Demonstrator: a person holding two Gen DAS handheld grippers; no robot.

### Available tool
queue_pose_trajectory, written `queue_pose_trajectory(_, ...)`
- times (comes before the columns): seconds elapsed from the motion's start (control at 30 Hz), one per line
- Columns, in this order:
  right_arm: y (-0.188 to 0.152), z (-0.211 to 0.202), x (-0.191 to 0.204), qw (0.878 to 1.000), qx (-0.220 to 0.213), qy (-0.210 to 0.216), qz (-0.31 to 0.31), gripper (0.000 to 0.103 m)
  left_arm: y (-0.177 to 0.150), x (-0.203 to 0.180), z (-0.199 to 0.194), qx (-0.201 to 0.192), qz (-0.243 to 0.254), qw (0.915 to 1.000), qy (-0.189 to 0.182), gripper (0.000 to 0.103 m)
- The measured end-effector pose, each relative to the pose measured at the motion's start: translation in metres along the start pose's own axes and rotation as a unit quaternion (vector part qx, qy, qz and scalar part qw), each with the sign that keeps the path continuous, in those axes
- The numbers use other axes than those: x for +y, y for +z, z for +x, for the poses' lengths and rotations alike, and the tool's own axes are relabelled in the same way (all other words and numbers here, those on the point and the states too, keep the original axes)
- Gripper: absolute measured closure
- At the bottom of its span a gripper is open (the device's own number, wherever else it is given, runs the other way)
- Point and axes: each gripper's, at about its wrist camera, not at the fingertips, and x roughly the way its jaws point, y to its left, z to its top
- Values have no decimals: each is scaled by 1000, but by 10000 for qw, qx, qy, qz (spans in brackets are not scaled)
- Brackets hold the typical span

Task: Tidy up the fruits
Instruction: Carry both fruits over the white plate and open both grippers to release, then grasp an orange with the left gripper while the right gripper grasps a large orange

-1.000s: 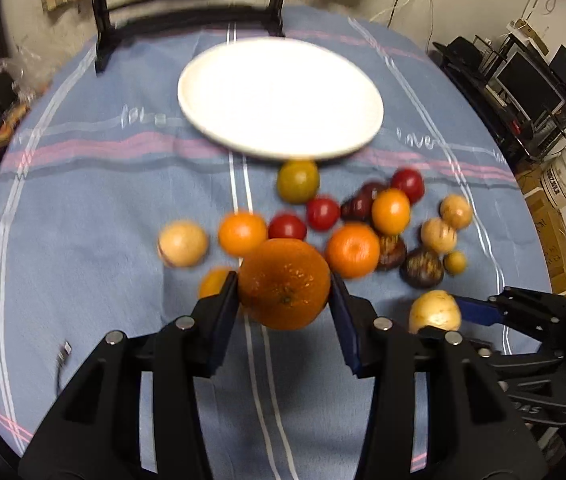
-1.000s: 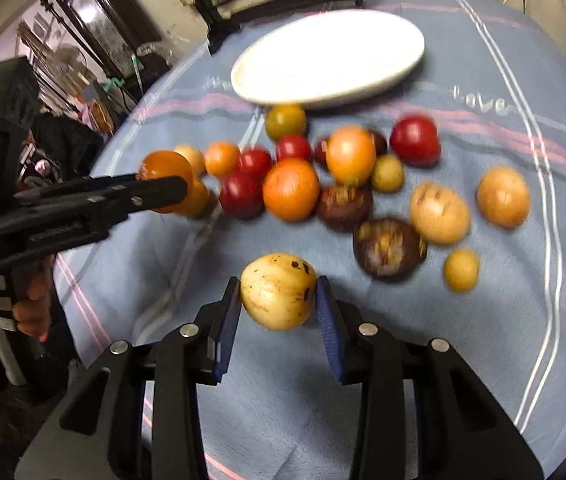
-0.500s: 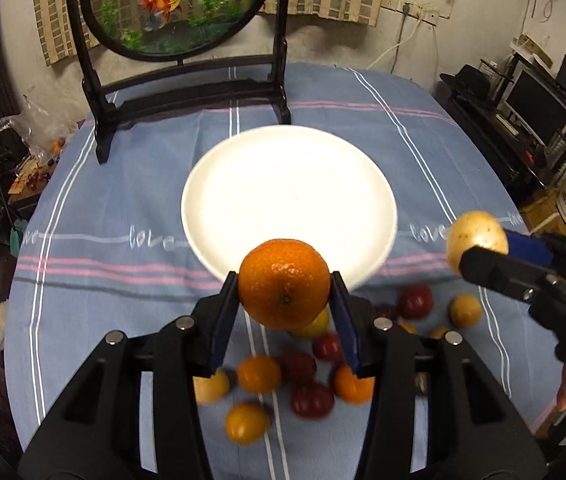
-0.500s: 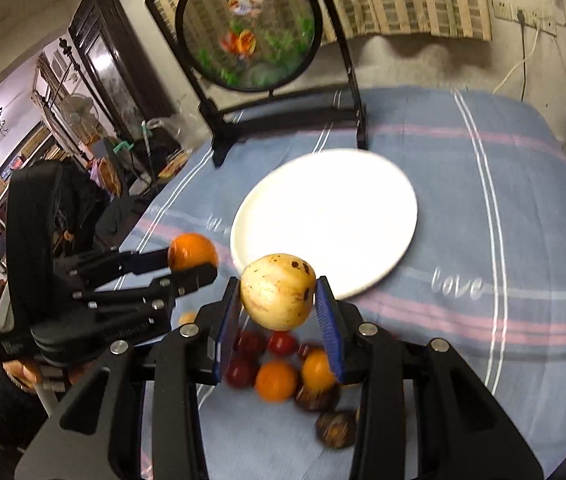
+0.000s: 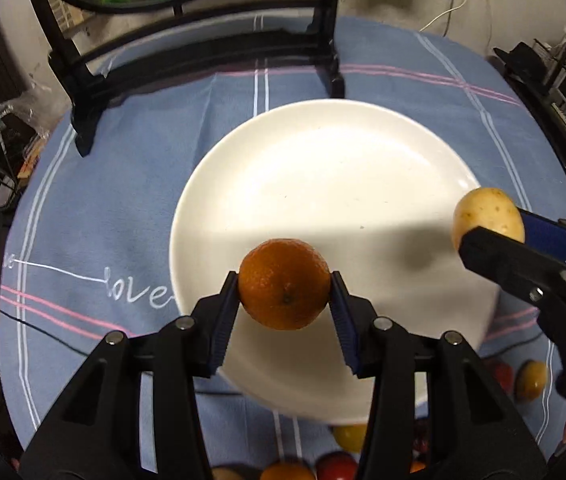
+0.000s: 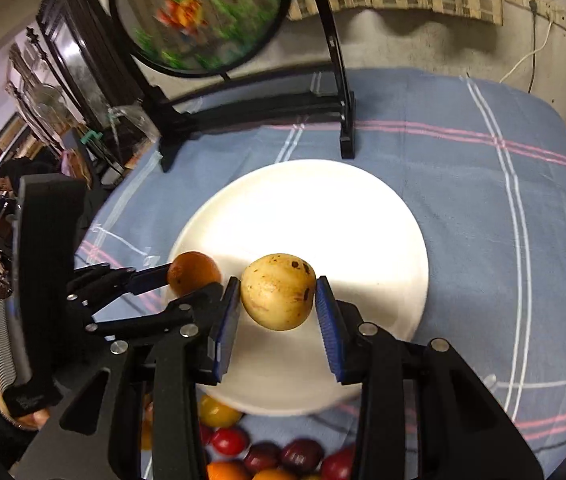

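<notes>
While both grippers hang over the white plate (image 5: 323, 168), nothing lies on it yet, so the sorting looks barely begun. The left gripper (image 5: 285, 292) pinches an orange (image 5: 285, 284) between its blue pads, held in the air over the plate's 7 o'clock portion in the left wrist view. The right gripper (image 6: 278, 300) pinches a speckled yellow fruit (image 6: 278, 296) the same way, over the plate's 6 o'clock portion in its own view; from the left wrist camera that fruit sits at the plate's 3 o'clock rim. Both fruits are clear of the plate surface; how high, I cannot tell. The rest of the fruit pile (image 6: 267, 452), red, dark purple, yellow and orange pieces, lies on the blue tablecloth (image 6: 483, 208) just past the plate's 6 o'clock edge, partly hidden behind the gripper bodies. A black stand with a round fish picture (image 6: 203, 12) is at 12 o'clock, well apart from the plate. Judgement: two fruits are about to be set down; the whole pile remains to be moved. Round fruit may roll once released on the shallow plate.
</notes>
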Motion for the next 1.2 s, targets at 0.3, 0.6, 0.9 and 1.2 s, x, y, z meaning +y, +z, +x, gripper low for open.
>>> queue_pose_trajectory(0.3,15,51,-18,9987,465,-228,38,64,17,-5,36,150,42,9997,195,54)
queue_pose_trajectory(0.6,19,44,-15,9982,417,-434,-31,36,20,7,34,153,-82,9994,283,34)
queue_pose_trajectory(0.9,-5,-59,-15,9988,-415,-252,35,36,2,37,-42,-480,-411,9980,21,33)
queue_pose_trajectory(1.2,-115,-125,-18,9974,-543,-469,15,37,-82,55,-107,-883,-114,9960,32,28)
